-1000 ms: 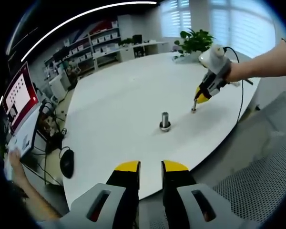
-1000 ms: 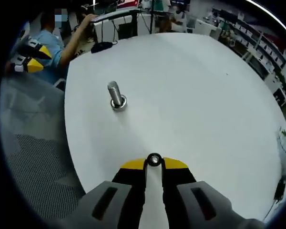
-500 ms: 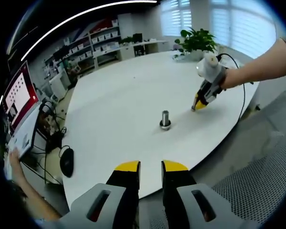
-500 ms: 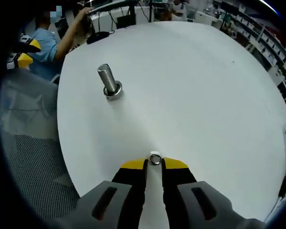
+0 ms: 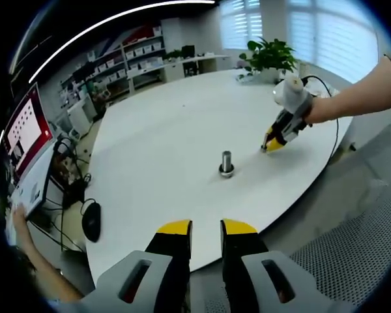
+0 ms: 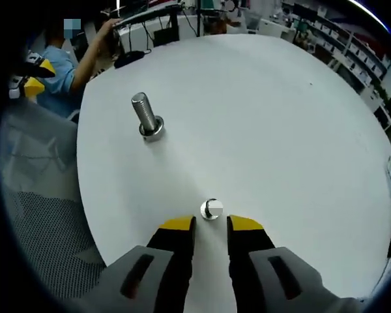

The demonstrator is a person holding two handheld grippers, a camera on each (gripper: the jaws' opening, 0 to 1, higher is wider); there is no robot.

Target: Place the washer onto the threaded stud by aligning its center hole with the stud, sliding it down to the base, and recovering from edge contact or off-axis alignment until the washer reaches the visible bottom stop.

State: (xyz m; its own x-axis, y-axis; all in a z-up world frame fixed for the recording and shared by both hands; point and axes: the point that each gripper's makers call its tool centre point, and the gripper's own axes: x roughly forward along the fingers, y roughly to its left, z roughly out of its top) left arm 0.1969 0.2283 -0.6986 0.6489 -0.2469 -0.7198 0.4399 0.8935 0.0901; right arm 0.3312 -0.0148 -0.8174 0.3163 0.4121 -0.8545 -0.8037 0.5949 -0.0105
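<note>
On the white round surface (image 6: 280, 117), ahead of the right gripper (image 6: 211, 223) and off to the left of its jaws, the threaded stud (image 6: 143, 112) stands upright on its base nut, nothing on its shaft. The left gripper (image 5: 206, 227) hangs off the surface's near edge, jaws parted and empty, with the stud straight ahead of them in the left gripper view and well apart; the right gripper appears there beyond the stud and to the right, tips down near the surface.

What has changed: half a second ago the right jaws were closed with the washer (image 6: 211, 209) pinched at their tips. Now they stand apart, and the washer lies just ahead of the tips, between their lines, apparently flat on the surface and free of either jaw. Whether it was released on purpose or slipped cannot be told.

Finding: the washer is not in hand and remains well apart from the stud. No alignment has begun. In my judgement the grip must be remade, probably across the washer's rim so the centre hole stays clear, before any carry to the stud. A thin ring lying flat may skate away when the jaws close on it.
</note>
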